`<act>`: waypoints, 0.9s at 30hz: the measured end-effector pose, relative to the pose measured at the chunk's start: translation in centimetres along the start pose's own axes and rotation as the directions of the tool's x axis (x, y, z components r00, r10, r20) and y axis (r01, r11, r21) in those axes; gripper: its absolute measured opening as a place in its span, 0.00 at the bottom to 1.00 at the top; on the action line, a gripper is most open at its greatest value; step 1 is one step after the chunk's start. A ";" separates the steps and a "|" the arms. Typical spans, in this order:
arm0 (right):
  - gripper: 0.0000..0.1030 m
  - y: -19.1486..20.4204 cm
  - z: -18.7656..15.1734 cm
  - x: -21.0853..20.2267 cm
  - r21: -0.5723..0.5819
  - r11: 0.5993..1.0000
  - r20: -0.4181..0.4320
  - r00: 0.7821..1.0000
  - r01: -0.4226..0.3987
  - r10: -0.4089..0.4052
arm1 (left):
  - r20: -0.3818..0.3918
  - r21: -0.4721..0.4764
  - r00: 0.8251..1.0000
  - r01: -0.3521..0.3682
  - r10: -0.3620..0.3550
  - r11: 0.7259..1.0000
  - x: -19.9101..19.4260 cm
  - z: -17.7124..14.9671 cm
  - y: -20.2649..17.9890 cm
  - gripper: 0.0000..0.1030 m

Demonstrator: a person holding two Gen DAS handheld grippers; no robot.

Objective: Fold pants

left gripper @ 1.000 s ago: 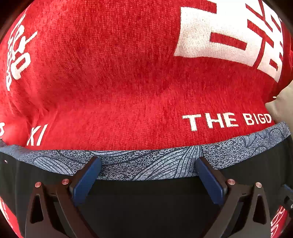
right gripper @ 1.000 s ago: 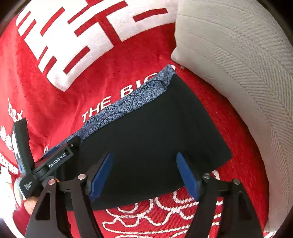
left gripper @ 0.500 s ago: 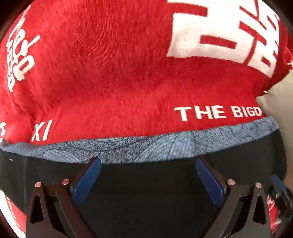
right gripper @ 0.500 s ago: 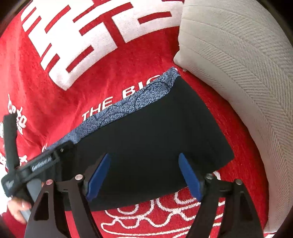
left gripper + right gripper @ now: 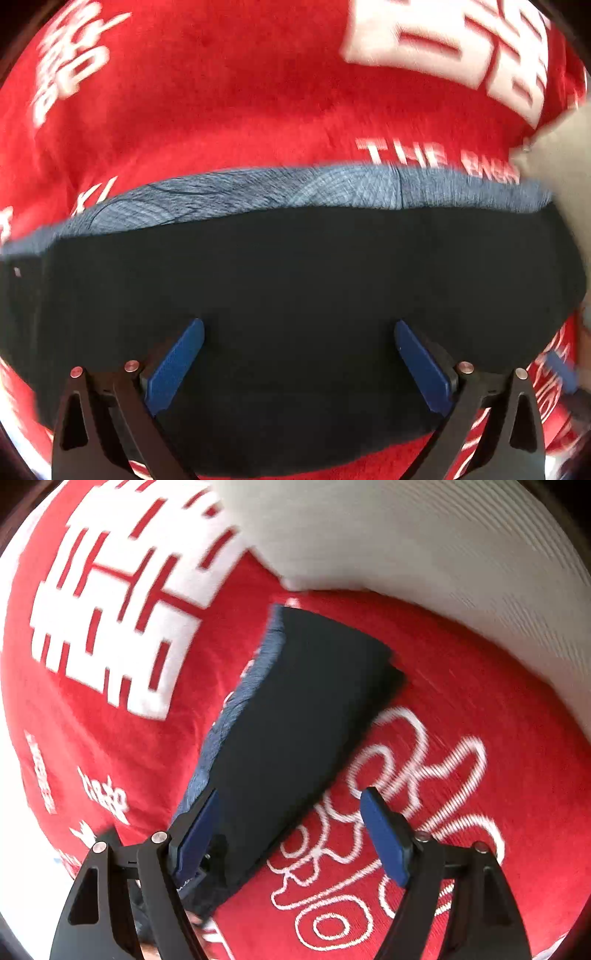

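Observation:
The folded dark pants (image 5: 295,280) lie flat on a red blanket (image 5: 221,110), their blue patterned waistband (image 5: 258,192) along the far edge. My left gripper (image 5: 295,350) hovers open over the dark cloth, its blue pads (image 5: 177,365) wide apart and gripping nothing. In the right wrist view the pants (image 5: 303,709) run as a slanted slab from lower left to upper middle, with the waistband (image 5: 236,716) on their left side. My right gripper (image 5: 291,812) is open above their near end; one pad sits over the cloth, the other over the blanket (image 5: 443,701).
A cream ribbed pillow (image 5: 424,554) lies close behind the pants' far end and shows at the right edge of the left wrist view as the pillow (image 5: 561,166). The blanket carries large white lettering (image 5: 110,609).
The left gripper has drawn back from the waistband to over the dark cloth. The right gripper has rolled and shifted, so the pants now slant across its view. Both stay open.

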State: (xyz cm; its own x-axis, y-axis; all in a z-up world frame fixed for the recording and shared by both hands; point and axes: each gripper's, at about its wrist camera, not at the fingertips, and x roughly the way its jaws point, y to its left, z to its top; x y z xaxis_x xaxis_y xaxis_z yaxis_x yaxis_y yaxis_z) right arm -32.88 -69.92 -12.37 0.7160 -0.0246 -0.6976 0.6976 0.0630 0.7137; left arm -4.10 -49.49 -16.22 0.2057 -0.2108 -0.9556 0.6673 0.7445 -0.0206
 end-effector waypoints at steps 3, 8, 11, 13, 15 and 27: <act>0.78 -0.7 0.2 0.0 0.044 0.997 0.046 0.997 -0.058 0.056 | 0.005 0.027 1.000 -0.022 0.022 0.999 -0.2 0.1 -0.5 1.00; 0.78 -0.2 1.1 1.0 0.014 0.996 0.072 0.993 -0.090 0.089 | -0.002 0.025 1.000 -0.012 0.012 1.000 -0.3 0.4 -0.6 1.00; 0.78 0.4 1.8 1.8 -0.024 0.996 0.101 0.991 -0.089 0.091 | 0.004 0.024 1.000 -0.015 0.015 1.000 -0.3 0.6 -0.5 1.00; 0.78 1.0 2.3 2.4 -0.044 0.996 0.105 0.991 -0.083 0.088 | 0.009 0.024 1.000 -0.015 0.015 1.000 -0.3 0.5 -0.4 1.00; 0.76 1.3 2.7 2.8 -0.029 0.997 0.088 0.993 -0.073 0.075 | 0.011 0.025 1.000 -0.014 0.013 1.000 -0.3 0.4 -0.4 1.00; 0.13 8.9 2.0 1.3 -0.327 0.931 0.085 0.986 0.162 -0.142 | 0.027 0.111 0.991 0.129 -0.133 0.985 -2.7 0.7 -3.4 0.79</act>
State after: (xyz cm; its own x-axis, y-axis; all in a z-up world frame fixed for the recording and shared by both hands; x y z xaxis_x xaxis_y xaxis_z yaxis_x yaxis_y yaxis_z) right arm -25.70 -71.42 -6.77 0.6092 -0.1180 -0.7842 0.7572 0.3805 0.5309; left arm -6.42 -51.95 -13.34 0.1344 -0.3254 -0.9360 0.7635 0.6361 -0.1115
